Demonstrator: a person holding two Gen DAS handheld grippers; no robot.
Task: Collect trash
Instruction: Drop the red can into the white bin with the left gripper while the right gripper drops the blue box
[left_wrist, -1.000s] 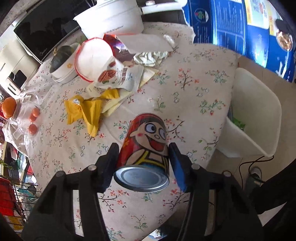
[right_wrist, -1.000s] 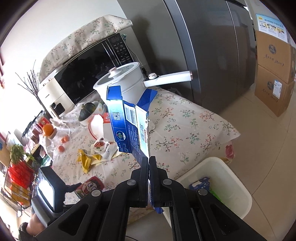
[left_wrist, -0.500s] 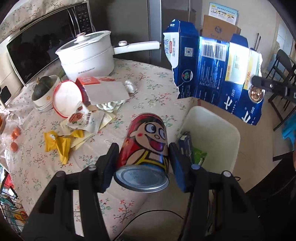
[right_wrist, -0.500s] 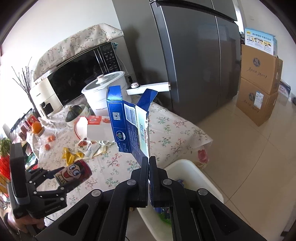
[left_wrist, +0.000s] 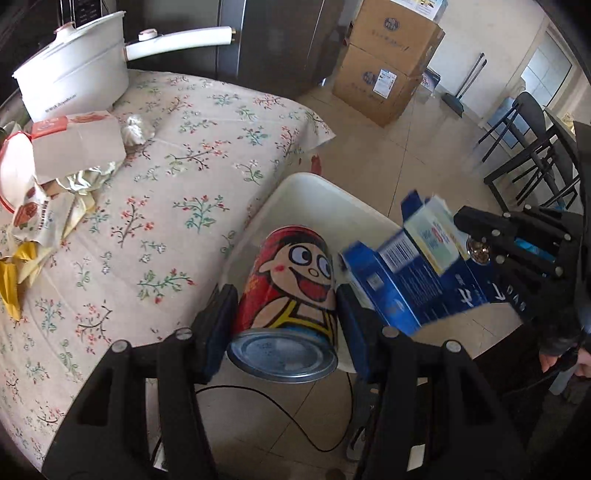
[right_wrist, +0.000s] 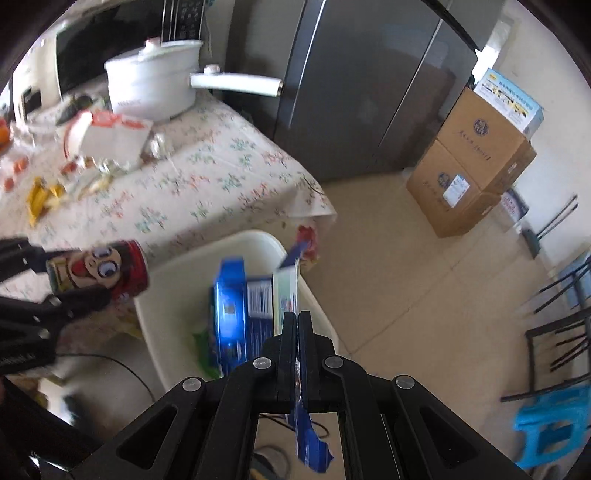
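Note:
My left gripper (left_wrist: 284, 299) is shut on a red cartoon-face can (left_wrist: 291, 280) and holds it over the near rim of the white bin (left_wrist: 317, 195) on the floor beside the table. The can also shows in the right wrist view (right_wrist: 103, 269). My right gripper (right_wrist: 296, 317) is shut on a flattened blue carton (right_wrist: 236, 314) and holds it tilted down into the bin (right_wrist: 207, 254). The carton shows in the left wrist view (left_wrist: 410, 280), right of the can. Wrappers (left_wrist: 48, 206) and a torn box (left_wrist: 74, 144) lie on the floral tablecloth.
A white pot (left_wrist: 74, 81) with a long handle stands at the table's back. Cardboard boxes (left_wrist: 388, 62) stand on the floor by the fridge (right_wrist: 369, 92). Black chairs (left_wrist: 528, 147) and a blue stool (right_wrist: 554, 424) are to the right. A black cable (left_wrist: 258, 406) runs on the floor.
Both grippers have swung from above the table toward the bin. The can now hangs over the bin's rim, and the blue carton has dropped from upright to down inside the bin.

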